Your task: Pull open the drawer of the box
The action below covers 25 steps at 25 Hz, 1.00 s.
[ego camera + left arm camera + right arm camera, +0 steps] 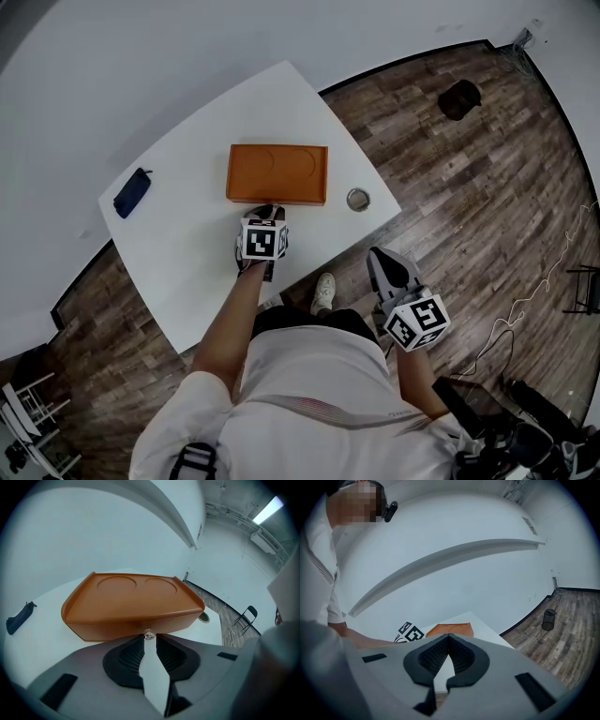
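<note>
An orange box with two round recesses in its top lies on the white table. In the left gripper view its front faces me, and the drawer looks pushed in. A small clear knob sticks out of that front. My left gripper is at the box's near side, its jaws drawn in to a narrow gap with the knob pinched between the tips. My right gripper hangs off the table's near right edge, shut and empty. From there the box shows small.
A small round tin sits on the table right of the box. A dark blue pouch lies near the table's left edge. On the wood floor stand a black bin and a folding chair.
</note>
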### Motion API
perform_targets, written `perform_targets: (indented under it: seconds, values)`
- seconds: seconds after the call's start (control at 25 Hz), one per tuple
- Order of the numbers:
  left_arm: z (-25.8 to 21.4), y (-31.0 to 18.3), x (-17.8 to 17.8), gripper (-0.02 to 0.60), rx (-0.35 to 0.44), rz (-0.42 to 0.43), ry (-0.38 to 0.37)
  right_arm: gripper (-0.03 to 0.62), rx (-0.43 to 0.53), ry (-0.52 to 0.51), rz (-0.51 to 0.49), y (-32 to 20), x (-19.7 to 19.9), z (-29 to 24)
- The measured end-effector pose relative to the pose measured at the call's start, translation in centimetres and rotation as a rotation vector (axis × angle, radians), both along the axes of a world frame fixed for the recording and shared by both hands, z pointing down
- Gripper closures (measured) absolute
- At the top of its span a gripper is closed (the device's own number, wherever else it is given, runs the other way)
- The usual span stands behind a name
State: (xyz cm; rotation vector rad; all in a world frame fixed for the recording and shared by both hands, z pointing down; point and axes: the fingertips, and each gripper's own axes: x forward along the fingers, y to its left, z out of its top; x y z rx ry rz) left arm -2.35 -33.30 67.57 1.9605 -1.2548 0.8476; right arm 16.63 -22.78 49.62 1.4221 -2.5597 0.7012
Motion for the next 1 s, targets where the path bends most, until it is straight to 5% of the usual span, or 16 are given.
perform_targets:
  seconds: [1.0]
  values:
    - [1.3,-0.6,-0.1,0.482,-0.049,-0.061,-0.008,0.595,-0.013,0.023,-0.036,-1.1,-0.6,0.8]
